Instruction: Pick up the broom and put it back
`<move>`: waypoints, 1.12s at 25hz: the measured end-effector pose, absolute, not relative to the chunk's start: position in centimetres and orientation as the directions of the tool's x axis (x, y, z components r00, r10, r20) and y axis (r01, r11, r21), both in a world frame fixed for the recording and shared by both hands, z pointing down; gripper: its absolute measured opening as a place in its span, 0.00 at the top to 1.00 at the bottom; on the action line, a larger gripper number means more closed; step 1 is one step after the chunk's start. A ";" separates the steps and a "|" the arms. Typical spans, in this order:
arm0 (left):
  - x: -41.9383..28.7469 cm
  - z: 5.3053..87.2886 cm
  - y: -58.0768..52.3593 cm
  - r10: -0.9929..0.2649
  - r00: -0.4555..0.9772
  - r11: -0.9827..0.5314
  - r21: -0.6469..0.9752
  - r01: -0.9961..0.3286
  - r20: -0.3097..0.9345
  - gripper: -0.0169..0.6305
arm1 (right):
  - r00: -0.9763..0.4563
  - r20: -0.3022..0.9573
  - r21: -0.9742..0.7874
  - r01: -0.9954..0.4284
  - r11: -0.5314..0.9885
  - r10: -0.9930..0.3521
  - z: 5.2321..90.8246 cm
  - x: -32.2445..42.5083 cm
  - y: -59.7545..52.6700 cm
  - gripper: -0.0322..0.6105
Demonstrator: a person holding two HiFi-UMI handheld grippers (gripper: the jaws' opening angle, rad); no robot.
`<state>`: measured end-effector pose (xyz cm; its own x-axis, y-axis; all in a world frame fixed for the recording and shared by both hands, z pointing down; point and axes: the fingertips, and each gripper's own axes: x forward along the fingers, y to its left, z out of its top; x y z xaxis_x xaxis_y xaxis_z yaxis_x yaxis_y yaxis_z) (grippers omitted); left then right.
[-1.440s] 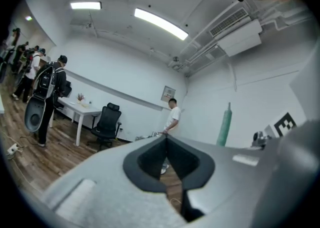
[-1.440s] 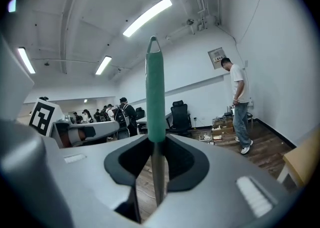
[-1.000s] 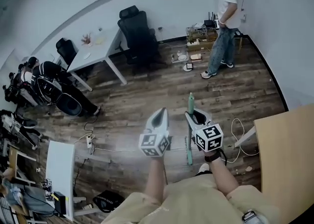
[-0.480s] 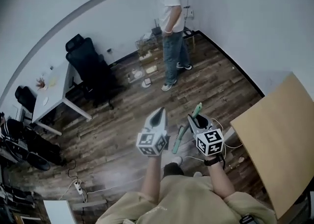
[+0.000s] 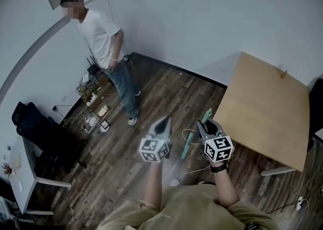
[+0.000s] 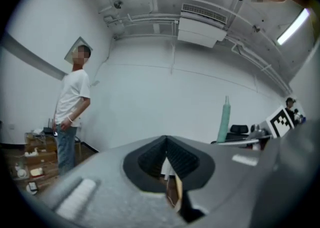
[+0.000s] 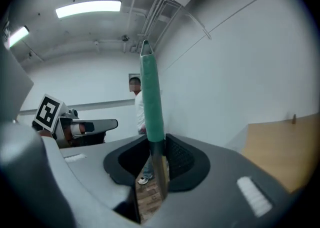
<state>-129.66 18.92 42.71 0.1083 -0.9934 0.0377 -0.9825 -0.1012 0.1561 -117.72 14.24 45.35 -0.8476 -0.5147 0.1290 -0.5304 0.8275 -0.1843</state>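
**Broom in the grip, corner close by**

The right tool [image 5: 204, 125] is clenched on the broom with the metal shaft and green-sleeved handle [image 7: 151, 97]. It grips the shaft just below the sleeve, and the stick stands roughly upright over the dark plank floor [image 5: 151, 93]. The left tool [image 5: 162, 123] is pinched closed on nothing and rides alongside.

Now the danger spots. One narrow grip on a smooth shaft could let the broom pivot or slide through. The stick is also near the corner of the light wooden surface [image 5: 267, 103], so a careless swing would knock it. The bystander in a white T-shirt [image 5: 103, 37] stands well apart, by the wall.

Hard to read: the bristle end is out of sight below the tools, and no view shows a resting place for the broom.
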 end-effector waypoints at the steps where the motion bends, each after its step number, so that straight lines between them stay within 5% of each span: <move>1: -129.3 43.3 18.4 -0.987 0.154 -0.144 0.172 -0.975 0.047 0.97 | -0.817 0.143 -0.177 -0.576 0.798 -0.558 45.5 -116.9 14.2 0.80; 14: -119.8 50.7 14.7 -0.840 0.523 -0.486 0.231 -0.843 0.144 0.97 | -0.488 0.321 -0.193 -0.873 0.448 -0.812 56.0 -106.5 14.4 0.80; 21: -118.4 57.2 11.3 -0.787 0.565 -0.507 0.262 -0.821 0.247 0.97 | -0.453 0.515 -0.225 -0.891 0.395 -0.728 68.6 -105.6 13.9 0.80; 28: -119.1 65.3 11.3 -0.763 0.518 -0.436 0.285 -0.854 0.387 0.97 | -0.421 0.763 -0.233 -0.887 0.399 -0.491 84.2 -107.5 16.9 0.81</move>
